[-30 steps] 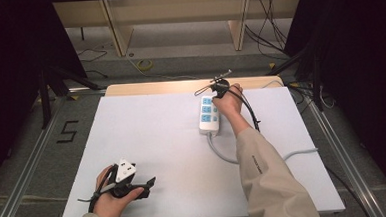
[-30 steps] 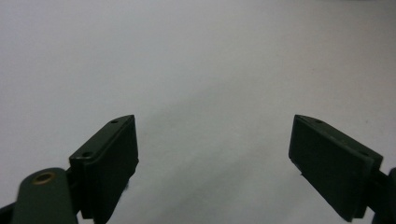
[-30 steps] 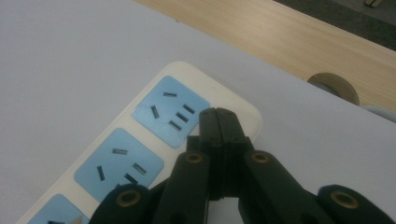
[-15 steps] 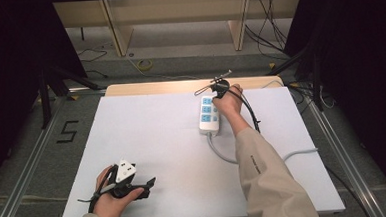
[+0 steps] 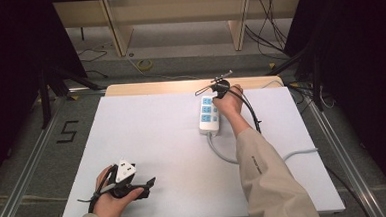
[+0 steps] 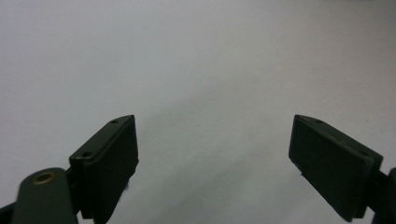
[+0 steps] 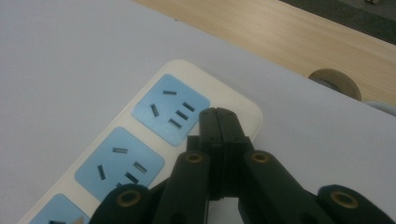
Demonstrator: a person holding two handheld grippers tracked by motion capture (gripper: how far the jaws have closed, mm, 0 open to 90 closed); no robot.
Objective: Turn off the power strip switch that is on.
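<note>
A white power strip with blue socket faces lies on the far right part of the white table. Its pale cable curves toward the near side and passes under the right sleeve. My right gripper is over the strip's far end. In the right gripper view its jaws are pressed together with nothing between them, tips just above the strip beside the last blue socket. My left gripper rests near the table's front left corner, jaws wide apart over bare white surface.
A wooden strip runs along the table's far edge, with a round grey fitting set in it. Past it are floor cables and wooden furniture legs. Metal rails flank the table left and right.
</note>
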